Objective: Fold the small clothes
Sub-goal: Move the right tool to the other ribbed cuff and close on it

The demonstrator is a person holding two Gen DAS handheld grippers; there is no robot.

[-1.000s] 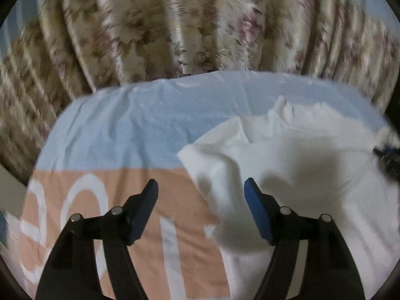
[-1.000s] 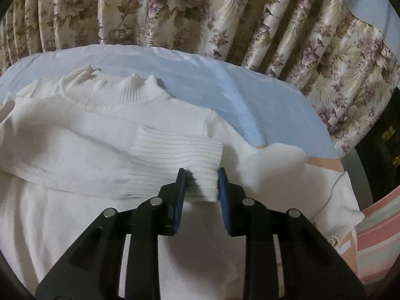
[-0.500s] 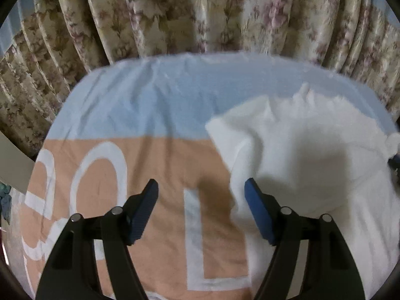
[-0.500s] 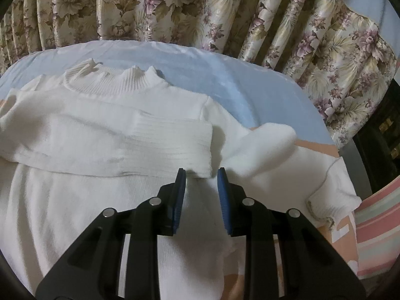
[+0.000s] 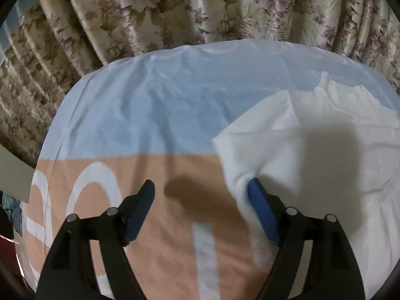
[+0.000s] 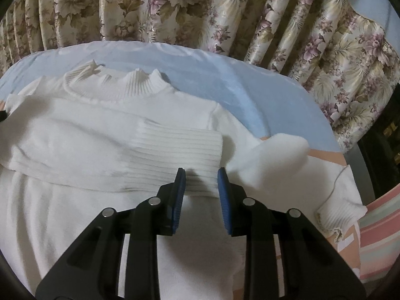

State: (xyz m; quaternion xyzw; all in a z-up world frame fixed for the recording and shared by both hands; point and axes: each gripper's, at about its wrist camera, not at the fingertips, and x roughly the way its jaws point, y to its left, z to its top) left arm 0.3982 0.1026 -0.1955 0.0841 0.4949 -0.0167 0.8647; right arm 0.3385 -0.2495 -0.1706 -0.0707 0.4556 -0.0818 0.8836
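A white knit sweater [image 6: 82, 135] lies flat on the bed, with its ribbed collar [image 6: 112, 85] at the far side. One sleeve is folded across the chest and ends in a ribbed cuff [image 6: 175, 155]. My right gripper [image 6: 200, 182] hangs just above that cuff, its jaws a little apart and empty. The other sleeve runs right, its cuff [image 6: 337, 212] near the bed's edge. In the left wrist view the sweater [image 5: 312, 150] fills the right side. My left gripper [image 5: 200, 195] is wide open at its left edge, with the right finger [image 5: 260, 205] touching the fabric.
The bed has a light blue and peach sheet [image 5: 150, 115] with large white letters. Floral curtains [image 6: 200, 12] hang close behind the far edge. A pink striped cloth [image 6: 380, 222] lies at the right edge of the bed.
My right gripper let go of the ribbed cuff and drew back a little, leaving the sleeve across the chest. My left gripper shifted along the sweater's left edge and stays open.
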